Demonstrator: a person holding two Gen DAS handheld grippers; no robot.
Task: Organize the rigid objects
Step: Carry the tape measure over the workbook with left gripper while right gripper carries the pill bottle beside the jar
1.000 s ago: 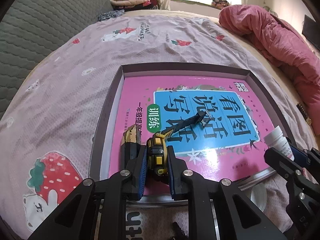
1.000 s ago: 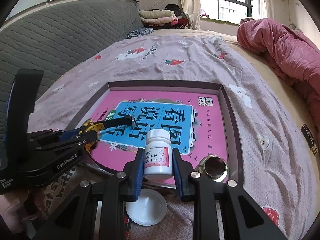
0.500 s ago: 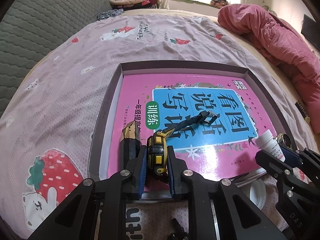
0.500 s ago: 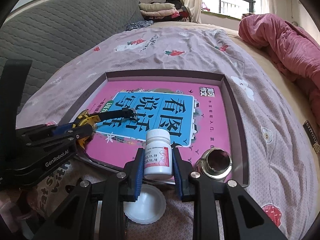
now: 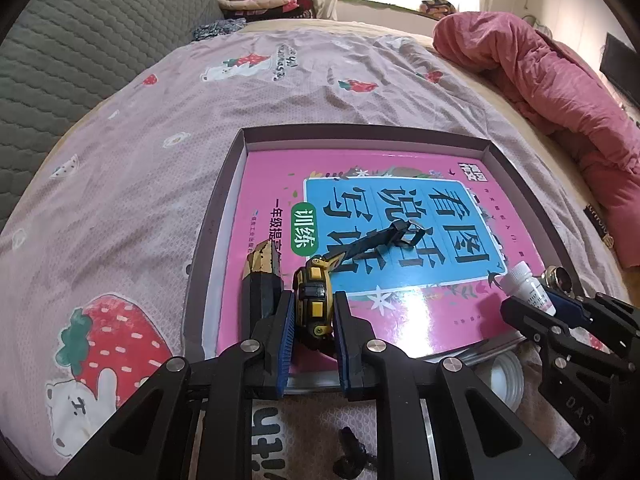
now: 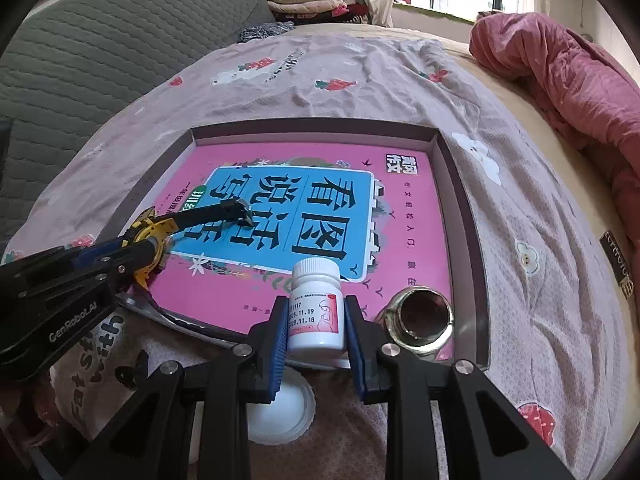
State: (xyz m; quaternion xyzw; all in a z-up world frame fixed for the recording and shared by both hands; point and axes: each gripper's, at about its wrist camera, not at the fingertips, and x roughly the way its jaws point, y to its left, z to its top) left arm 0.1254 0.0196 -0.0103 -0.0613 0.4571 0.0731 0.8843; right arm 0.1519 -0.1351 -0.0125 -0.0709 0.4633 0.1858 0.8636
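Left wrist view: a yellow and black wristwatch [image 5: 315,300] is pinched by its case between the blue pads of the left claw [image 5: 314,334], which is nearly closed on it; its dark strap [image 5: 370,242] trails forward and lies across a pink book with a blue panel [image 5: 360,224]. The book fills a shallow grey box [image 5: 218,208] resting on a bed with a strawberry-print sheet [image 5: 132,184]. A black and gold object [image 5: 262,276] sits just left of the watch, inside the box. In the right wrist view, the right claw [image 6: 316,334] is clamped on a small white pill bottle [image 6: 316,312] with a pink label, upright at the near edge of the book, with a shiny metal cup [image 6: 420,318] just beside it on the right and a white lid [image 6: 280,412] on the bedding below. Both items appear to be at the placing step; the next move likely calls for settling each one flat, then parting the pads without tipping the bottle or dragging the strap.
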